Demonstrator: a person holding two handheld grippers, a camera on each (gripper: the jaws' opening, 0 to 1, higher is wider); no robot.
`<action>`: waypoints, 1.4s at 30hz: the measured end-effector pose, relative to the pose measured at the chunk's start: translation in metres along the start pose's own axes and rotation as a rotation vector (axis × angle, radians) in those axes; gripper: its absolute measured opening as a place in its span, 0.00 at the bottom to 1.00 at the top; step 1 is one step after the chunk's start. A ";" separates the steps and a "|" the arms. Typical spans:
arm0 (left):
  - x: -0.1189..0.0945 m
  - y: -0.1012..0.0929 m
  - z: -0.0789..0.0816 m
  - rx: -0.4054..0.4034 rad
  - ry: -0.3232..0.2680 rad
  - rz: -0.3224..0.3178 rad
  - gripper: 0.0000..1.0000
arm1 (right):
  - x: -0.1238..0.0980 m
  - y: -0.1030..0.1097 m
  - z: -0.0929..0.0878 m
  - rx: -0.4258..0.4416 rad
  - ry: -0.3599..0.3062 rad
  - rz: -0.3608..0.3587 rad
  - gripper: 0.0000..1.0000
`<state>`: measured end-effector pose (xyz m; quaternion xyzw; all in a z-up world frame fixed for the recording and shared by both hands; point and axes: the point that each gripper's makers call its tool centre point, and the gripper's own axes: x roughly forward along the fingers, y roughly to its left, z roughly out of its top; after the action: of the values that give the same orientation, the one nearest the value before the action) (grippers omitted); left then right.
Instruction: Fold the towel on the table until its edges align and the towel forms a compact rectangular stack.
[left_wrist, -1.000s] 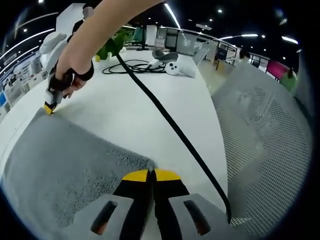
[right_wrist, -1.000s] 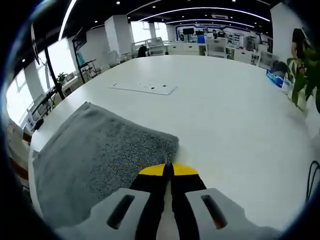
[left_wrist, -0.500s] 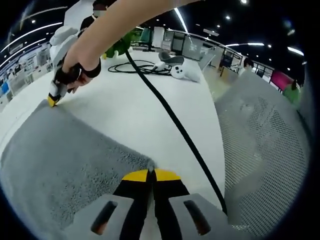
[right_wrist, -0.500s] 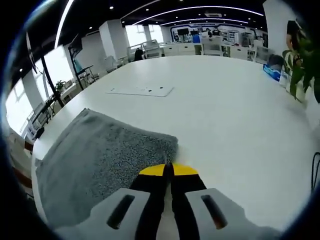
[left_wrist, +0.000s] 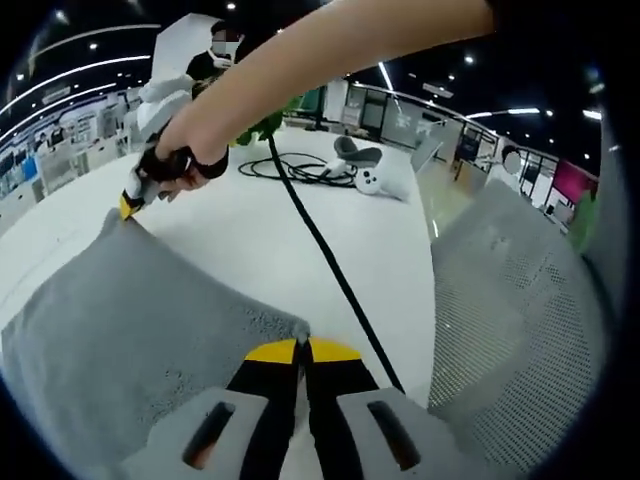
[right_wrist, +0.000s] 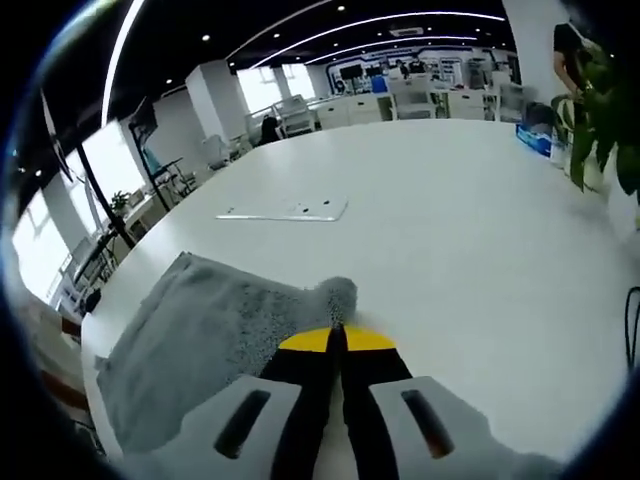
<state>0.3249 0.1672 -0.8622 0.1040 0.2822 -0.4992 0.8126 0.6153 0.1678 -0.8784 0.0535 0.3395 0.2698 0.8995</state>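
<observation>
Both corners of grey towel (left_wrist: 120, 320) now lifted off table (right_wrist: 470, 240); left gripper (left_wrist: 302, 348) and right gripper (right_wrist: 335, 340) jaws clamped on them. Fold beginning.

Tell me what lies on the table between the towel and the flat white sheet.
Nothing: in the right gripper view, only bare white table separates the grey towel, pinched by the right gripper, from the flat white sheet.

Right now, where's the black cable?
In the left gripper view, the black cable runs across the white table just right of the grey towel, from a coil near a white controller toward the left gripper.
</observation>
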 end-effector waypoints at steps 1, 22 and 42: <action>-0.005 0.002 0.002 -0.009 -0.013 0.005 0.02 | -0.001 0.001 0.001 0.004 0.001 0.007 0.00; -0.095 0.029 0.014 -0.180 -0.197 0.161 0.02 | -0.022 0.072 0.066 0.071 -0.118 0.106 0.00; -0.177 0.064 -0.007 -0.273 -0.275 0.274 0.02 | -0.004 0.157 0.101 0.047 -0.163 0.174 0.00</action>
<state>0.3172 0.3346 -0.7759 -0.0387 0.2169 -0.3508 0.9102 0.6067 0.3079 -0.7555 0.1256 0.2655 0.3334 0.8959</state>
